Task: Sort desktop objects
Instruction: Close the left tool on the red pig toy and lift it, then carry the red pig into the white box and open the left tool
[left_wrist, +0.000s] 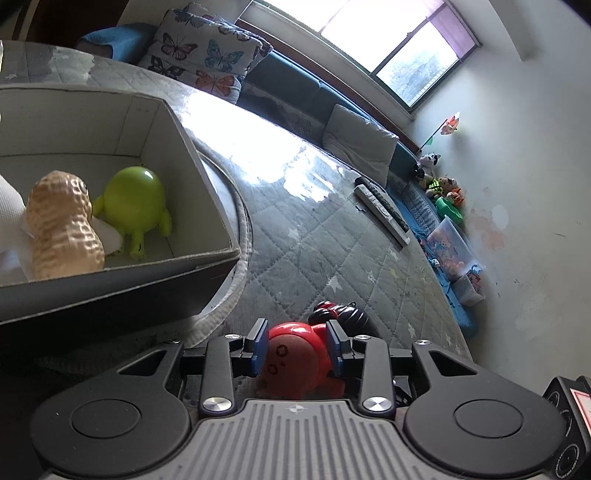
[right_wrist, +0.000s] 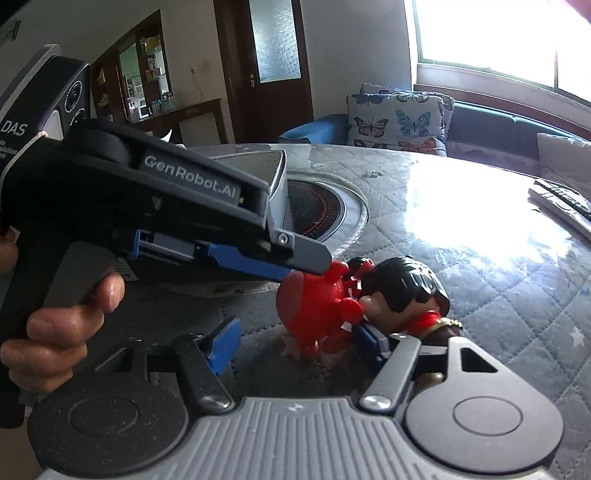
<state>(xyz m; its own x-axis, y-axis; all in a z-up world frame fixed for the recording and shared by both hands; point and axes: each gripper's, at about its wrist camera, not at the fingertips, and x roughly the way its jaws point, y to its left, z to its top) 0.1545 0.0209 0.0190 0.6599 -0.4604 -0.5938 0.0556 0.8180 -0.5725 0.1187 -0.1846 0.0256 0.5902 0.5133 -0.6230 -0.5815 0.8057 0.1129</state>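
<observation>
My left gripper (left_wrist: 297, 345) is shut on a round red toy figure (left_wrist: 293, 363) that rests on the quilted tabletop (left_wrist: 332, 251). A black-haired doll (left_wrist: 338, 314) lies just beyond it. In the right wrist view the left gripper (right_wrist: 306, 267) comes in from the left and clamps the red toy (right_wrist: 317, 306). The doll (right_wrist: 406, 291) lies against the toy's right side. My right gripper (right_wrist: 299, 345) is open, its jaws wide on either side of the red toy, near the table. A grey box (left_wrist: 207, 192) at left holds a peanut toy (left_wrist: 62, 225) and a green toy (left_wrist: 135, 206).
Two remote controls (left_wrist: 382, 212) lie on the table's far right. A round inset hob (right_wrist: 317, 206) sits by the box. A sofa with butterfly cushions (right_wrist: 399, 118) stands behind the table. Toys and a plastic bin (left_wrist: 450, 243) lie along the wall.
</observation>
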